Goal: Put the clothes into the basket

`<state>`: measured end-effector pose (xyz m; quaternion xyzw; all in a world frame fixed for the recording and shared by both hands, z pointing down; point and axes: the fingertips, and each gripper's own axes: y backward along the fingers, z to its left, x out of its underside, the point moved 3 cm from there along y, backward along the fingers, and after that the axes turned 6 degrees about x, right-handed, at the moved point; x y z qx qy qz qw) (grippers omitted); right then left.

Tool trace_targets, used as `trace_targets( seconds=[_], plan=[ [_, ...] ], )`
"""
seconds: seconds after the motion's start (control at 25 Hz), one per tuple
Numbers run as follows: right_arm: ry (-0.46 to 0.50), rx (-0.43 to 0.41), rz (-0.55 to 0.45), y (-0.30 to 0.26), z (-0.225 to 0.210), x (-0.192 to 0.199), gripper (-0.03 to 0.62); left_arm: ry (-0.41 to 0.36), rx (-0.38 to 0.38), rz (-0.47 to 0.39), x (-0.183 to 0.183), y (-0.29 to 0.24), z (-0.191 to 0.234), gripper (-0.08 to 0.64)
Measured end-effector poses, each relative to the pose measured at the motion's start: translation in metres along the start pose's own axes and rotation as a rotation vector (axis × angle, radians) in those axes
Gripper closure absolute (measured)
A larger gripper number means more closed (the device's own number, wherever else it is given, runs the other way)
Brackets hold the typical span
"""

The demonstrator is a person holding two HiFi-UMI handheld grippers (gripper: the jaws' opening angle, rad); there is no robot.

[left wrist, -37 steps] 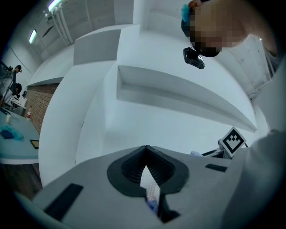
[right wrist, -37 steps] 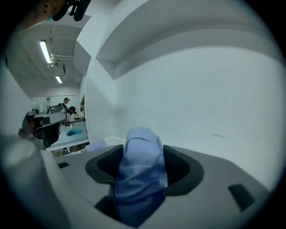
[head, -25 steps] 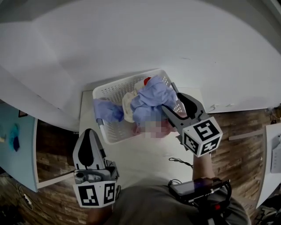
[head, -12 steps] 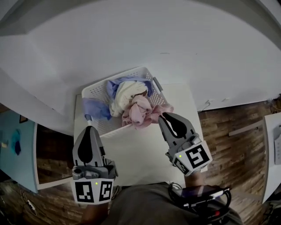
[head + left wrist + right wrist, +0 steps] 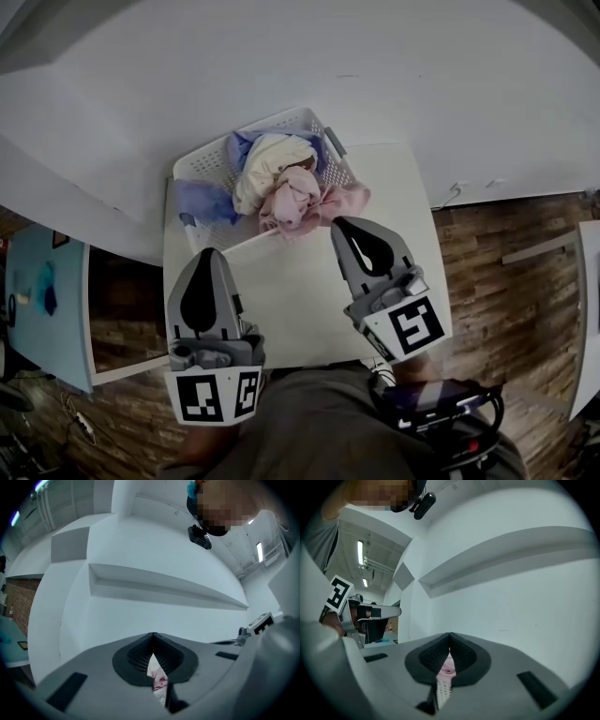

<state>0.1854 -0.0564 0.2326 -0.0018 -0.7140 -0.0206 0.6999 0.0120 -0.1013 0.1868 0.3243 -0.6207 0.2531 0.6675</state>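
Note:
A white slatted basket [image 5: 305,115] stands at the far end of a small white table [image 5: 300,291]. In it lie a cream garment [image 5: 267,169] and a pink garment [image 5: 298,195]. A lavender garment [image 5: 200,200] hangs over its left side, and pink cloth spills over its front right rim. My left gripper [image 5: 207,254] is held level near the table's left front, shut and empty. My right gripper [image 5: 338,224] sits just short of the pink cloth; its jaws have just been closing and hold nothing. Both gripper views show the jaws meeting, left gripper [image 5: 153,635], right gripper [image 5: 450,634].
A white wall rises right behind the basket. Wood-plank floor [image 5: 497,244] surrounds the table, with a blue board [image 5: 42,309] at the left and a cable [image 5: 455,192] near the wall at the right. A dark device [image 5: 441,408] hangs at the person's waist.
The right gripper was at a blue garment over the basket; it has drawn back toward the person and shut empty. The left gripper shifted slightly forward. The clothes now lie in the basket.

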Motion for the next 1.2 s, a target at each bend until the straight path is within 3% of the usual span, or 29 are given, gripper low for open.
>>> trace_targets(
  seconds=[0.56,1.2],
  plan=[
    [0.032,-0.031,-0.043,-0.002,0.017,-0.02,0.584,-0.002,-0.003,-0.023,-0.01,0.008,0.002,0.552],
    [0.04,-0.041,-0.035,-0.009,0.023,-0.017,0.584,0.018,-0.012,-0.022,-0.004,0.008,0.013,0.552]
  ],
)
